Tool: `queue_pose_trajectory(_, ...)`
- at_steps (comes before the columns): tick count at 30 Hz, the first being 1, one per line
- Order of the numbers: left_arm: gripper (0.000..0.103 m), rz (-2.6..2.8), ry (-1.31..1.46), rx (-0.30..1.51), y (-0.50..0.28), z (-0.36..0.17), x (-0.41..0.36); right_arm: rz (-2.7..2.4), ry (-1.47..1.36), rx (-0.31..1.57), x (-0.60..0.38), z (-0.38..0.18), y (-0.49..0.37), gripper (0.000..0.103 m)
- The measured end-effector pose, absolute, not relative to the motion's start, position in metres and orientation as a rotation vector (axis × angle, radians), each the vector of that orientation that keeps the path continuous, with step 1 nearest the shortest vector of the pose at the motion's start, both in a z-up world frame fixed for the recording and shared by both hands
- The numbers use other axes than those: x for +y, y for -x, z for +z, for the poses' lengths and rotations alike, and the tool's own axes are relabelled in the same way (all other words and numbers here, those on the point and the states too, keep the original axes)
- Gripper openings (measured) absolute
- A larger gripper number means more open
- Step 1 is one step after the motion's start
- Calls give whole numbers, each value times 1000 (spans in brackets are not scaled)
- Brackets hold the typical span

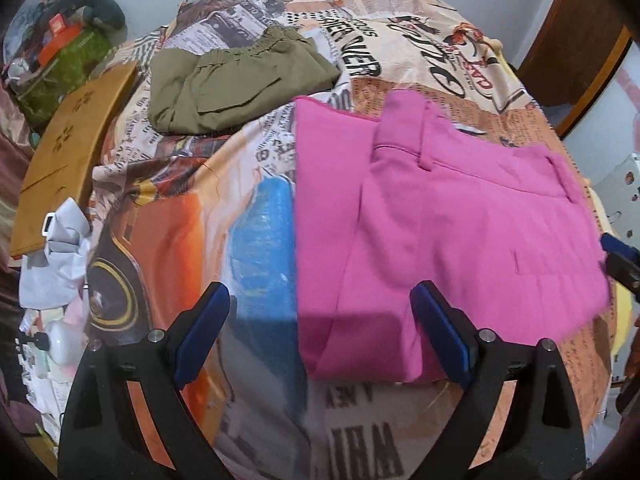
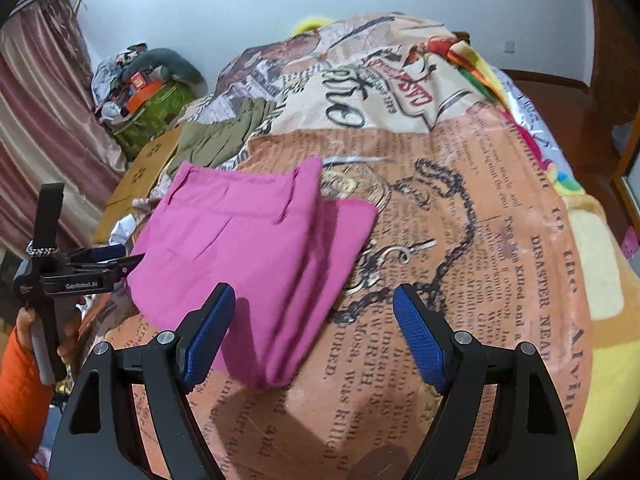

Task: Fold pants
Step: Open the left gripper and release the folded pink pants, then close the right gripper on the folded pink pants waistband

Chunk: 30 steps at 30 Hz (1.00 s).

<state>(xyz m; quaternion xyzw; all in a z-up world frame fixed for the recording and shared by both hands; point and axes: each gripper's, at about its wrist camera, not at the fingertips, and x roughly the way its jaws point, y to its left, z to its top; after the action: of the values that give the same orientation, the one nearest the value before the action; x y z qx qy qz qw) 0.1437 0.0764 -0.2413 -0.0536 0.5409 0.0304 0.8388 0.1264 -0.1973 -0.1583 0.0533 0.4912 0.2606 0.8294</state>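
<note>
The left claw (image 1: pixel 320 332) stands wide open with nothing between its blue pads (image 1: pixel 202 330); it hangs over the bed, tilted downward. The right claw (image 2: pixel 310 334) is likewise spread wide and holds nothing.

The pink pants (image 1: pixel 452 232) lie folded on the printed bedspread (image 1: pixel 176 208). In the left wrist view they sit directly ahead of the left claw and to its right side, with the near folded edge reaching down between the two fingers; the right-hand pad overlaps the cloth in the picture, but contact cannot be confirmed. The waistband with belt loops is on the far side, away from the claw. In the right wrist view the same pants (image 2: pixel 248 248) lie ahead and to the left of the right claw, in several stacked layers, the nearest folded corner falling between the fingers and just beside the left-hand pad (image 2: pixel 208 332).

A second garment, the olive pants (image 1: pixel 236 88), lies folded farther out, beyond the left claw and to its left, well apart from the pink pair. A flat cardboard box (image 1: pixel 68 152) rests at the bed's edge, far left of the left claw.

In the right wrist view the left claw's body (image 2: pixel 76 276) appears at the left margin, near the pink pants' edge, gripped by a hand (image 2: pixel 28 320) emerging from an orange sleeve (image 2: pixel 20 400).
</note>
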Motion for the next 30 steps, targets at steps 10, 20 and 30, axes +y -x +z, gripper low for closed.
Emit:
queue_pose_trajectory(10, 94, 68, 59, 1084, -136, -234, 73, 628, -55, 1071, -182, -171, -126, 45)
queue_pose_trajectory(20, 90, 125, 24, 1074, -119, -247, 91, 641, -42, 1047, -180, -176, -119, 36)
queue_pose_trajectory(30, 75, 100, 19, 1064, -129, -228, 85, 616, -91, 1041, -183, -160, -124, 36)
